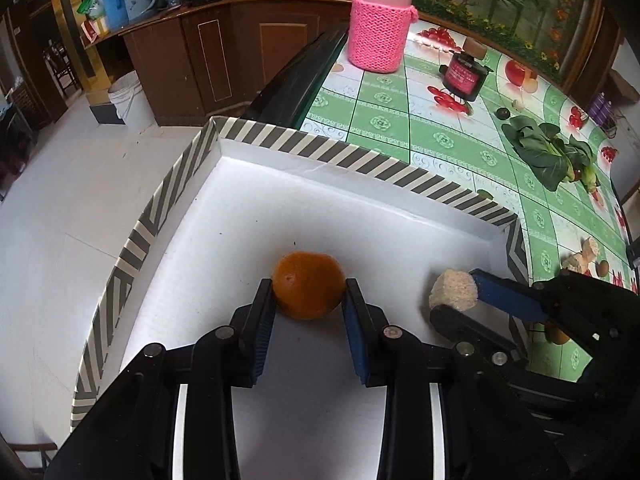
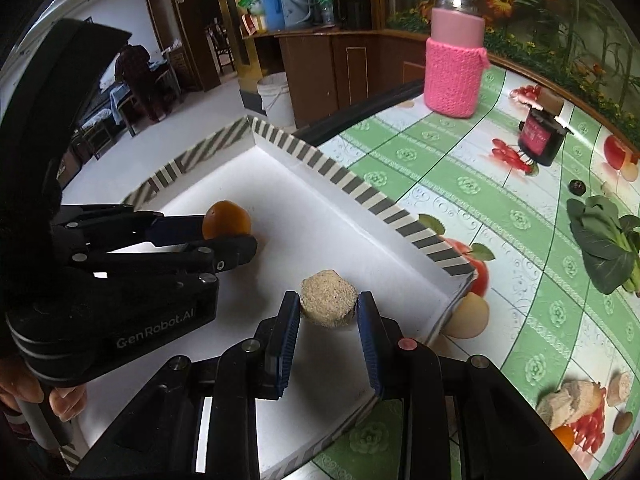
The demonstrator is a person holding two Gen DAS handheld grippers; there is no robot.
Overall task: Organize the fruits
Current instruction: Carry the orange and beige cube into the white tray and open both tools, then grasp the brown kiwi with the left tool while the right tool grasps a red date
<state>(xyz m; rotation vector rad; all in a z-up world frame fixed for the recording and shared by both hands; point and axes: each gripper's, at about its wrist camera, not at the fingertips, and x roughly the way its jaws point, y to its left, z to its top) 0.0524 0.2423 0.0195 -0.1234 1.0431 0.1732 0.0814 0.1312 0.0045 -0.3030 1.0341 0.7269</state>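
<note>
Left wrist: round orange tangerine (image 1: 308, 285), dimpled skin

Home dining room: thermoses (image 2: 286, 2) on wooden sideboard (image 1: 224, 56).

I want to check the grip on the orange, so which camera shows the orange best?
The left wrist view: the orange sits centred between the left gripper fingers, over the striped box. In the right wrist view the orange is smaller and partly hidden by those fingers.
</note>
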